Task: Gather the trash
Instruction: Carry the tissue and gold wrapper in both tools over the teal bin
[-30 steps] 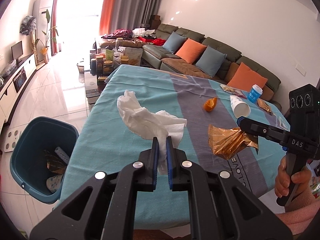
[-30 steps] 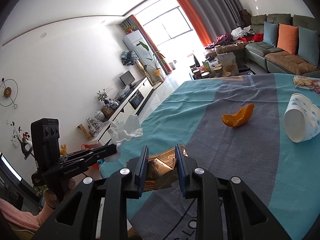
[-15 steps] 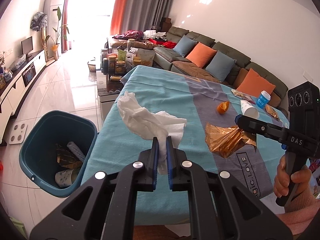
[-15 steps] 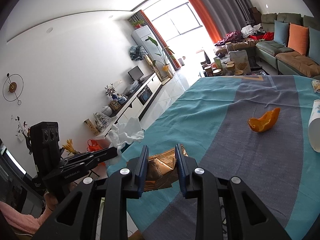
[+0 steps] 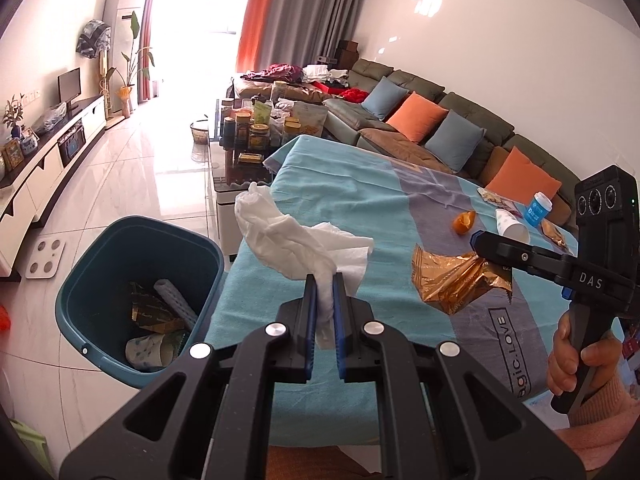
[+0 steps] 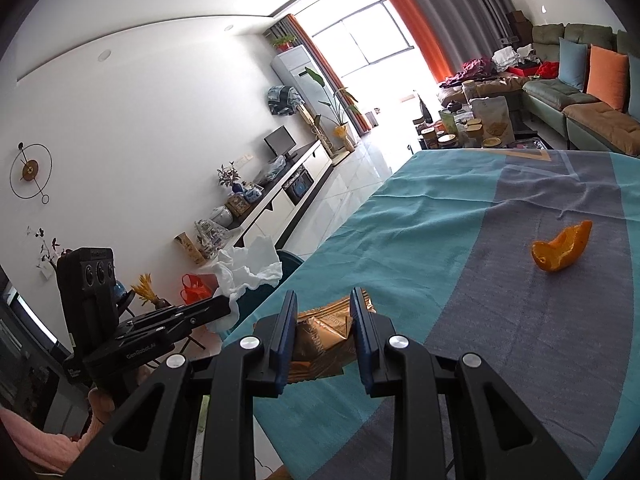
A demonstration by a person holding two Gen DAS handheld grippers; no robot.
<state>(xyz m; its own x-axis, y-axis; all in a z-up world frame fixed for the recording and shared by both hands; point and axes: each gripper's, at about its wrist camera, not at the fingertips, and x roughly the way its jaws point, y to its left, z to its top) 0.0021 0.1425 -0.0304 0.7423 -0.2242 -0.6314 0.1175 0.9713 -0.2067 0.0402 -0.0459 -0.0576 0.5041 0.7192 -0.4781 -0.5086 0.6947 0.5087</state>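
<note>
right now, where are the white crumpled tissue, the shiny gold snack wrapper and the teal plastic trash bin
white crumpled tissue (image 5: 294,242), left wrist view, on its bunched middle
shiny gold snack wrapper (image 5: 452,280), left wrist view, on the creased foil centre
teal plastic trash bin (image 5: 100,250), left wrist view, on its inner left wall

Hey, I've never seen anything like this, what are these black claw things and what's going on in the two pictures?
There is no robot here. A person holds a handheld two-finger tool in each hand, and each one carries a wide-angle camera looking along its fingers.

One picture comes from the left tool, which is clamped on a crumpled white tissue. Below to its left stands a teal trash bin with rubbish already inside.

The other picture comes from the right tool, which grips a crinkled gold wrapper.

Still lying on the blue tablecloth are an orange peel and a tipped paper cup.
</note>
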